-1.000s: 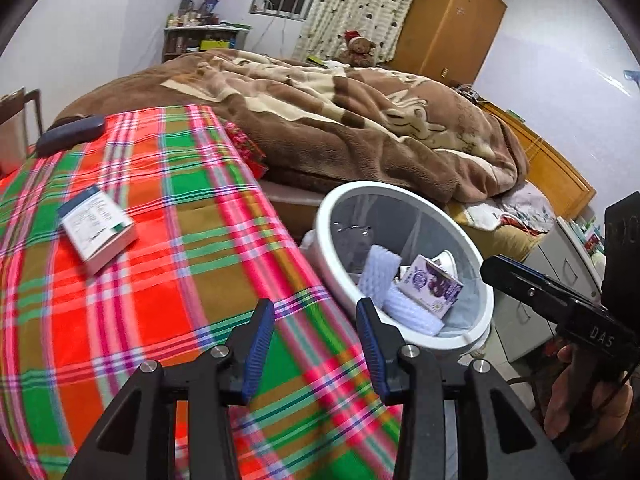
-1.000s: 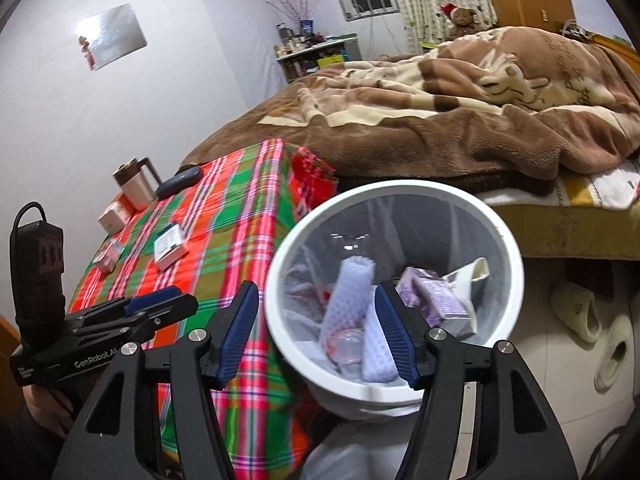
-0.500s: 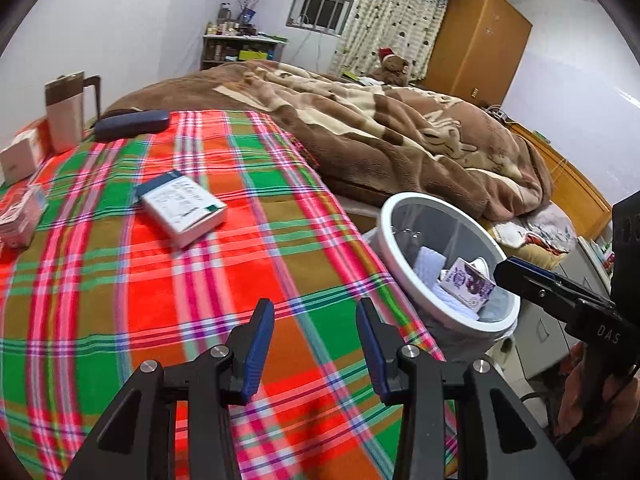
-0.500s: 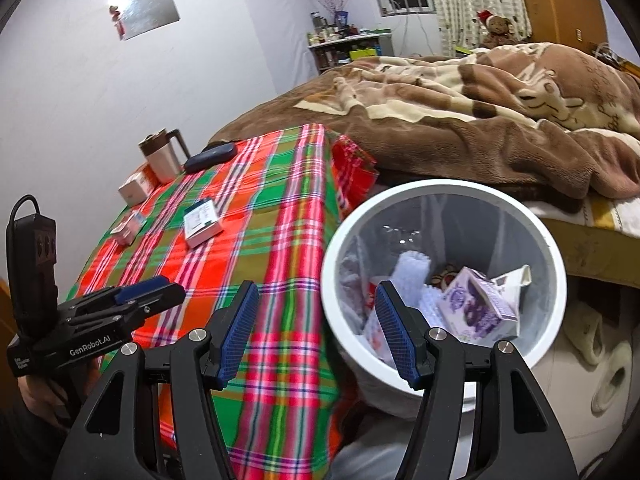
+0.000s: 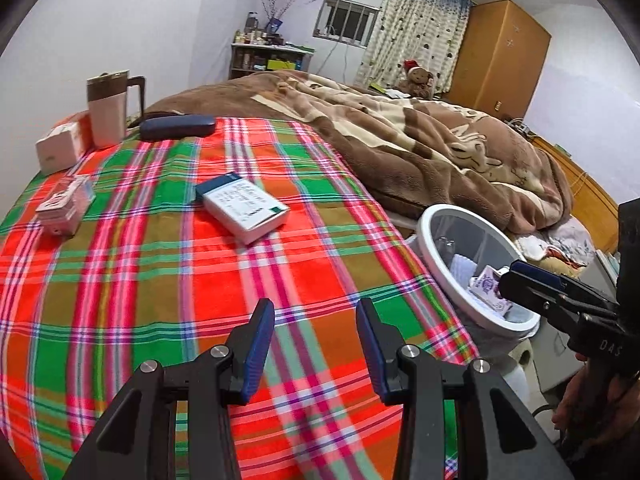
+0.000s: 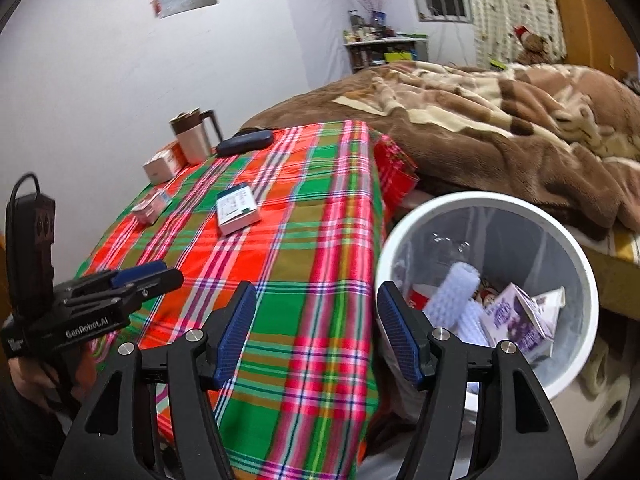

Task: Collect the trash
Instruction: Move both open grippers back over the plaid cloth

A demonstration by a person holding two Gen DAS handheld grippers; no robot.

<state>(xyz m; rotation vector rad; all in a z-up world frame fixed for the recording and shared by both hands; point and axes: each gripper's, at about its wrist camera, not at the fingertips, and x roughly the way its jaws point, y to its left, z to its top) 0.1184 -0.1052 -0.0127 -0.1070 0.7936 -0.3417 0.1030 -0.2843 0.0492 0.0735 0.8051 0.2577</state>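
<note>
- My left hand-held gripper [image 5: 315, 344]: jaws at a narrow gap, nothing between them, poised over the plaid tabletop [image 5: 160, 280] and aimed toward the boxes.
- My right hand-held gripper [image 6: 316, 332]: jaws wide and just opened further, empty, straddling the tabletop edge and the bin rim.
- Trash bin [image 6: 576, 248]: white, lined, on the floor just beside the tabletop and the bed; it holds a purple carton [image 6: 520, 320] and foam sleeves [image 6: 456, 296], so collection is partly done.
- White-and-teal box [image 5: 244, 210]: flat at mid-tabletop, likely the next piece of trash.
- Small pink-and-white box [image 5: 64, 204]: near the left edge, also a candidate.
- Mug [image 5: 108, 110], dark case [image 5: 176, 127], carton [image 5: 60, 146]: grouped at the far edge; I judge these are kept, not trash.
</note>
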